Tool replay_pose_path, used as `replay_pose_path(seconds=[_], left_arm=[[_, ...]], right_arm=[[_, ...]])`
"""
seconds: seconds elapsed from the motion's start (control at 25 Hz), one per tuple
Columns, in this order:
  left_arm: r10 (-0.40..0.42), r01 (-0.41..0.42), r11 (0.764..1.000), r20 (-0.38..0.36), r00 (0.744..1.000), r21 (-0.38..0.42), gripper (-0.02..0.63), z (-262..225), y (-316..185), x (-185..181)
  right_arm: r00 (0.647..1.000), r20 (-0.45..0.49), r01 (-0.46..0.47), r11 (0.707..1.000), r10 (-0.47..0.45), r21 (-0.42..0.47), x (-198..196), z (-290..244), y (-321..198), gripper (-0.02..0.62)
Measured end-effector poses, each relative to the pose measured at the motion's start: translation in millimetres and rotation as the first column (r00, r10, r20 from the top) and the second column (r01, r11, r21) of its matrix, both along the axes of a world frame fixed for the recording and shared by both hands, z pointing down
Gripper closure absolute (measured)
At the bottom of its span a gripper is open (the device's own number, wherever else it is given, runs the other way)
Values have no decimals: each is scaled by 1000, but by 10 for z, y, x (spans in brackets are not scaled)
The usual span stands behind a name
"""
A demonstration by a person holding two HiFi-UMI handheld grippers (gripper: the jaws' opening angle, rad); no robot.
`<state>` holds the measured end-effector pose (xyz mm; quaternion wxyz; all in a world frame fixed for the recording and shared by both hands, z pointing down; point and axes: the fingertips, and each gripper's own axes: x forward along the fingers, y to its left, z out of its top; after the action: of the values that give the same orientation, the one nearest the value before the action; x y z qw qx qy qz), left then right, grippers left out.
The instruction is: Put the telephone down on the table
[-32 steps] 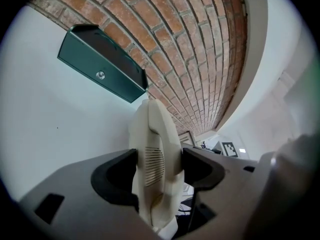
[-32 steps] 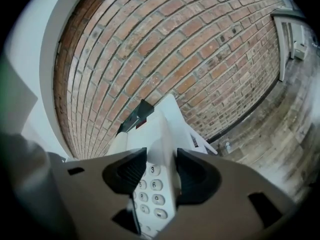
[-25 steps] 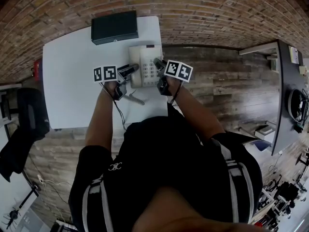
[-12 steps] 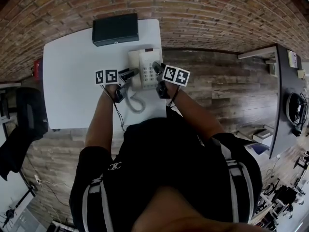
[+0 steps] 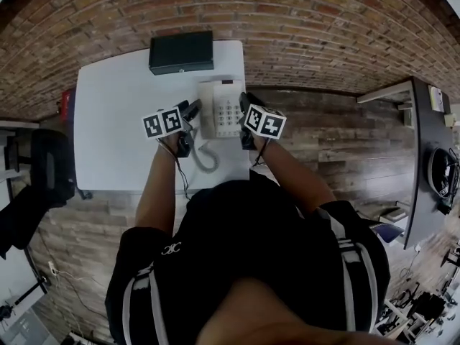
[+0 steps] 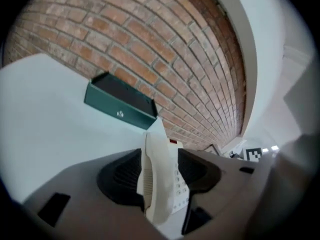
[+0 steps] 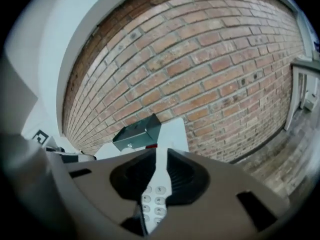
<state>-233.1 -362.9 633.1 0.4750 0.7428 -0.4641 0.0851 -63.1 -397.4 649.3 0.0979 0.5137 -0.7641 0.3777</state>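
The cream telephone (image 5: pixel 223 110) with its keypad sits between my two grippers over the right part of the white table (image 5: pixel 115 135). My left gripper (image 5: pixel 192 111) is closing on the handset side, and in the left gripper view the telephone (image 6: pixel 157 184) stands between the dark pads (image 6: pixel 122 176). My right gripper (image 5: pixel 246 103) is closing on the telephone's right edge (image 7: pixel 156 194), which both pads pinch. The coiled cord (image 5: pixel 205 160) hangs below the left gripper.
A dark flat box (image 5: pixel 181 52) lies at the table's far edge by the brick wall, just behind the telephone, and also shows as the box (image 6: pixel 120 106). Wooden floor lies right of the table. A black chair (image 5: pixel 50 171) stands at the left, a dark desk (image 5: pixel 431 121) at the far right.
Both grippers have closed in on the telephone's sides and risen a little with it. The coiled cord has swung from beside the left gripper to under it.
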Motion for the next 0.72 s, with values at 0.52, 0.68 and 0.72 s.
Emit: replay_pose_path(seconds=[0.52,0.68,0.72], left_arm=[[-327,107,805,286,900,583,592,-1986,72,-241],[-402,120,693,243,882,711,598,-2444,287,-179],[-409,109,677,249,878,727,598,-2499,338,-152]], right_arm=[[989,-85,148,826,-121,544,-232,-1971,23,597],[986,-151,148,751,-64,644,-165,-2380,132,597],[986,-158,149,738,-58,658,-151,-2441,164,597]])
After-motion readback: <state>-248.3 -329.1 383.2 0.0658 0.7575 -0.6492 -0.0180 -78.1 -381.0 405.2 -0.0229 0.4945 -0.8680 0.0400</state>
